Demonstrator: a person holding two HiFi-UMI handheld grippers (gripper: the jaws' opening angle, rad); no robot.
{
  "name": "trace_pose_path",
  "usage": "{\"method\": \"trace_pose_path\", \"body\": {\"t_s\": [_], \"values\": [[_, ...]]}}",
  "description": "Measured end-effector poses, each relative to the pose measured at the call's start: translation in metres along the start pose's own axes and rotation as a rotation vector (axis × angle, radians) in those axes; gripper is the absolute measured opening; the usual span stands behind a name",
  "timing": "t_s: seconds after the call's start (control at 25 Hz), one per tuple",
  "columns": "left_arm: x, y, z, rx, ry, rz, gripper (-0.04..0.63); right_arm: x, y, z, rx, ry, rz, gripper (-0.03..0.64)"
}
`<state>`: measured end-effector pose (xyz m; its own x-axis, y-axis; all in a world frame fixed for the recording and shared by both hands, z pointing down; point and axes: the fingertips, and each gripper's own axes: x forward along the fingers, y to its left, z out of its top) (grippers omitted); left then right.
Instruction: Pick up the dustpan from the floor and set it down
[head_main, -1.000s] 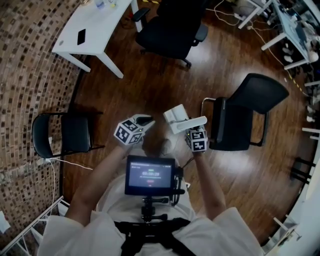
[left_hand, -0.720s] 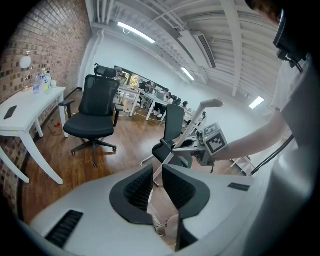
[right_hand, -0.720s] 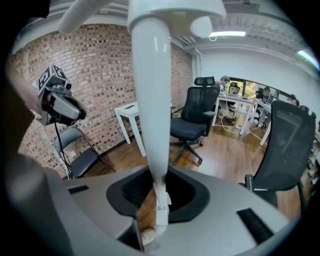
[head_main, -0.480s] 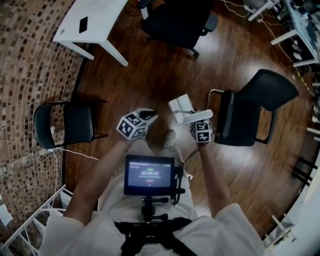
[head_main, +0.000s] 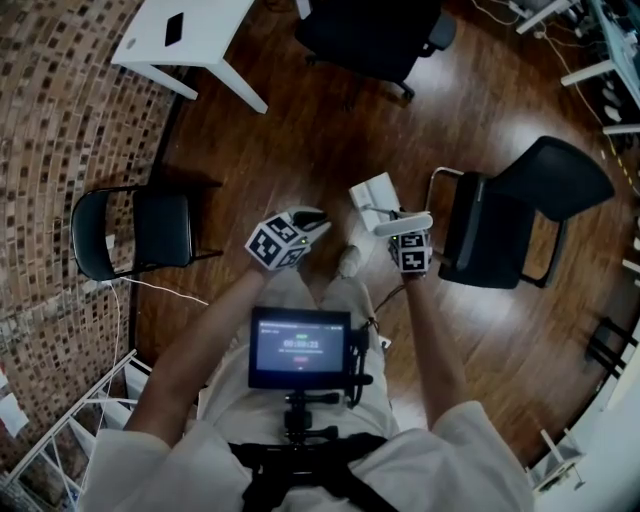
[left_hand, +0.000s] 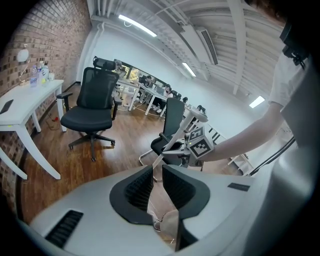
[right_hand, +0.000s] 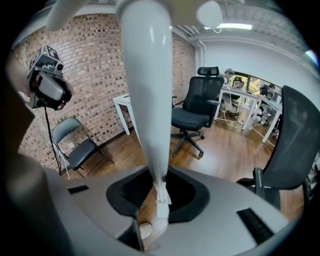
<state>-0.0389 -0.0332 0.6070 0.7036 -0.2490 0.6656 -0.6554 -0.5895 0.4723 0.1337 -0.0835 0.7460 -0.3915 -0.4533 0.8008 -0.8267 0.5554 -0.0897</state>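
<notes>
Dustpan (head_main: 373, 193): all white, a boxy pan w/ a long round handle (right_hand: 150, 100) that swells toward its free end. A pale tag is wrapped round the thin part, right at the jaws. Right gripper (right_hand: 161, 189) is clamped on that thin part, pads tight on either side. Left gripper (left_hand: 156, 172) carries nothing. Its jaws are drawn in to a slit, w/ floor (head_main: 300, 140) and a shoe (head_main: 349, 262) showing through.

The dustpan hangs in front of the person over the wood floor. In head view the pan is at approx 11 o'clock of the right gripper's cube (head_main: 413, 252). A black chair (head_main: 500, 240) is close by at 3 o'clock.

Pan's hollow looks plain white, tho it's too small in head view to be sure. Bottles (left_hand: 36, 75) stand at the far end of the white table (left_hand: 35, 95).

Long axis, head view: pan end toward 10 o'clock, handle's rounded end toward 4 o'clock, crossing just above the cube. In left gripper view the handle slants up to approx 1 o'clock w/ the rounded end topmost.
</notes>
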Motion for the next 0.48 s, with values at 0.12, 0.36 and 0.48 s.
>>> {"method": "trace_pose_path", "body": {"t_s": [0.12,0.36,0.48], "values": [[0.004,-0.001,-0.003,0.002,0.014,-0.004,0.051,0.007,-0.001,-0.010,0.003,0.025,0.004,0.101],[0.011,-0.001,-0.003,0.009,0.026,-0.011,0.051,0.020,-0.006,-0.018,-0.006,0.032,0.010,0.101],[0.011,-0.003,-0.008,0.007,0.040,-0.013,0.051,0.025,-0.003,-0.030,-0.008,0.047,0.019,0.101]]}}
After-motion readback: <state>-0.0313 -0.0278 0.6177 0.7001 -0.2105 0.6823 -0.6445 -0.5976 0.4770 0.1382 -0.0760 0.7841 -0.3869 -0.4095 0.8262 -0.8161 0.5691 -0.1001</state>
